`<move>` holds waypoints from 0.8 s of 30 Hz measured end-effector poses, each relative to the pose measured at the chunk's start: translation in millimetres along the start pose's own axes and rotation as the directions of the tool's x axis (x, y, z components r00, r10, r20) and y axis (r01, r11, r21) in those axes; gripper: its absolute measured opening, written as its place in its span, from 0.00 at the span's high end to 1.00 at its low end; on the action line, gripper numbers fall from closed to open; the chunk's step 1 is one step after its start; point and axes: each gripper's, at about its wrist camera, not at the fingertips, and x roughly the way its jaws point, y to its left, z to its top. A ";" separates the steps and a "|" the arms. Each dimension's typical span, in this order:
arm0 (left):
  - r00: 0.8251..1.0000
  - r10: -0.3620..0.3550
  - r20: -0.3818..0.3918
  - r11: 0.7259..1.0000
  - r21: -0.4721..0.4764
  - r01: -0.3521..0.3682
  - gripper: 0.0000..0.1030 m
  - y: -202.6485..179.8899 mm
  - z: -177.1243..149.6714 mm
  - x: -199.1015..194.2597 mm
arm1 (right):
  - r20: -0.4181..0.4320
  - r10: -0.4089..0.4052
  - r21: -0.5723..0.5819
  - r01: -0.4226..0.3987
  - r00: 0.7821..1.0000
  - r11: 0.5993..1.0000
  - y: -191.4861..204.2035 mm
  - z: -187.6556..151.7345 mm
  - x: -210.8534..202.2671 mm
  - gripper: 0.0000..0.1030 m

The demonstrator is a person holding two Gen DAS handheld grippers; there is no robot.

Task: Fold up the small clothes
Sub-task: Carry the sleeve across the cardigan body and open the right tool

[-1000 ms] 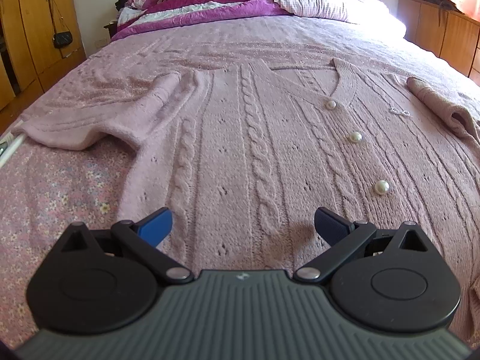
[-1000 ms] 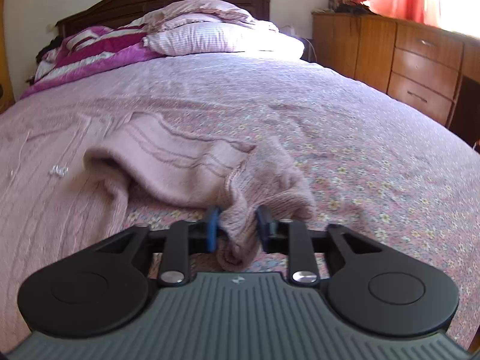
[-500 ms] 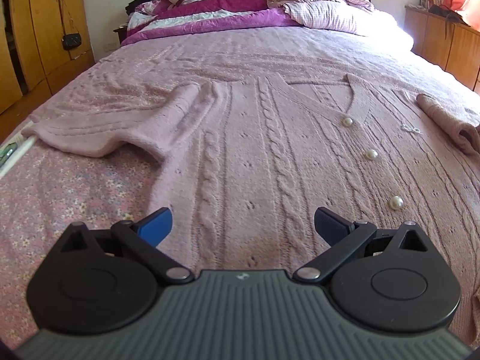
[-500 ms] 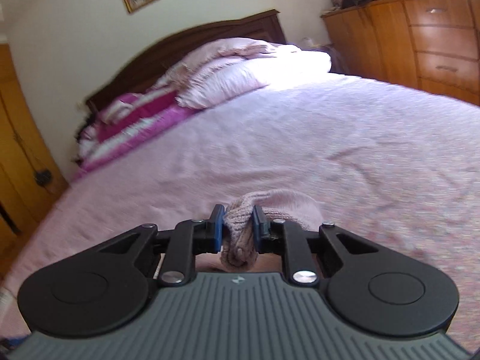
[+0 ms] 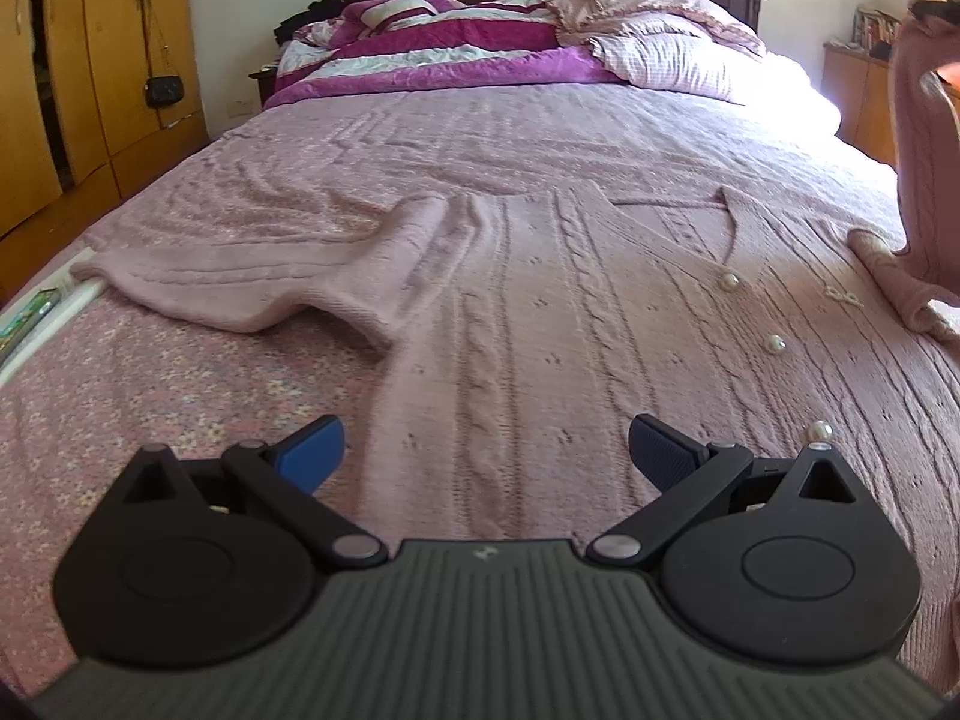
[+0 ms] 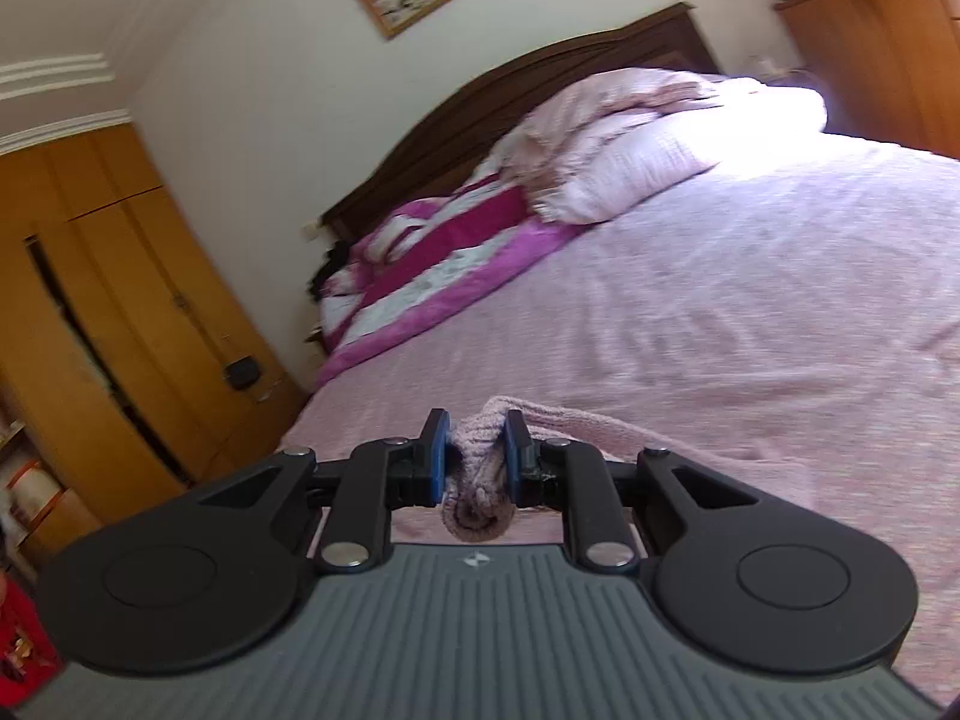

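The right gripper (image 6: 474, 450) pinches the cuff (image 6: 477, 501) between near-closed fingers, raising that sleeve for folding; the left gripper (image 5: 486, 450) hovers wide open, empty, cardigan (image 5: 540, 330) flat ahead.

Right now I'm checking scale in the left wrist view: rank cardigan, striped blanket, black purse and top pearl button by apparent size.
1. cardigan
2. striped blanket
3. black purse
4. top pearl button

The cardigan lies nearer the camera, so its lead is partly perspective.
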 end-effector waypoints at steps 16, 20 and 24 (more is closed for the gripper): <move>0.999 0.033 -0.002 0.999 -0.036 -0.033 0.00 24.0 -1.4 -0.6 | -0.252 0.169 0.098 -0.149 0.953 0.984 69.5 -75.9 141.7 0.80; 0.999 0.034 -0.006 0.999 -0.037 -0.034 0.00 25.1 -2.5 1.0 | -0.330 0.167 0.075 -0.150 0.929 0.986 76.3 -103.6 170.3 0.80; 0.999 0.034 -0.014 0.999 -0.038 -0.034 0.00 26.9 -4.5 4.0 | -0.361 0.156 0.065 -0.142 0.920 0.988 74.5 -125.9 194.0 0.80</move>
